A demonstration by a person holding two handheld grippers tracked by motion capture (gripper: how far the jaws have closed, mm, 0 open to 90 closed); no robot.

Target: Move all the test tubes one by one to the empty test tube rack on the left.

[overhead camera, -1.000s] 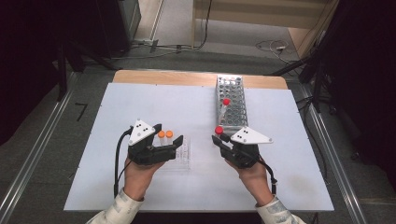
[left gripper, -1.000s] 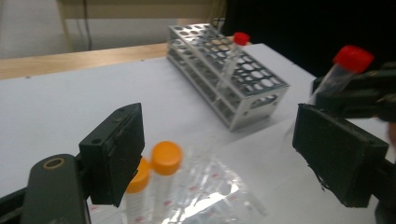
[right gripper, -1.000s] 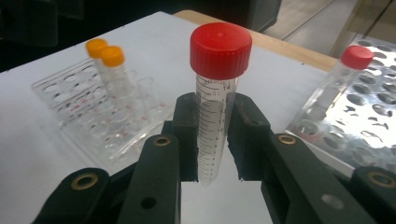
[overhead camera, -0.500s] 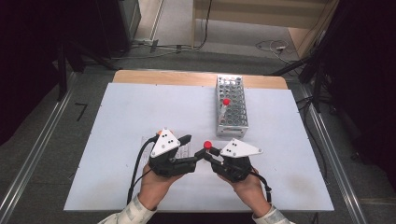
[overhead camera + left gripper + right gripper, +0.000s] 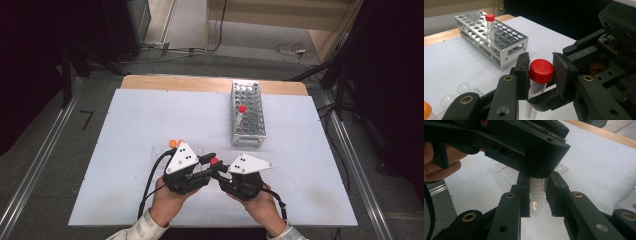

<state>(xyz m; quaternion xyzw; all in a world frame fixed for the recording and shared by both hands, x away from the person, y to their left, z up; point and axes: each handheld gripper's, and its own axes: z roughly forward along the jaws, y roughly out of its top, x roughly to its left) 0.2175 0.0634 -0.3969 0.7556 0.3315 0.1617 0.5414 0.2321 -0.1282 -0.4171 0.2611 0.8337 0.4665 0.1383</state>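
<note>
On the white table point(image 5: 125, 130), well inside its edges, both grippers' jaws clamp one red-capped tube point(image 5: 214, 161).

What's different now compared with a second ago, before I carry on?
Both grippers swung in from the clear tray and the rack side to meet at the table's near middle. The left gripper has just been closing its jaws around the red cap of the tube, whose body the right gripper keeps clamped. The metal rack with its one red-capped tube and the orange-capped tubes stayed put.
</note>
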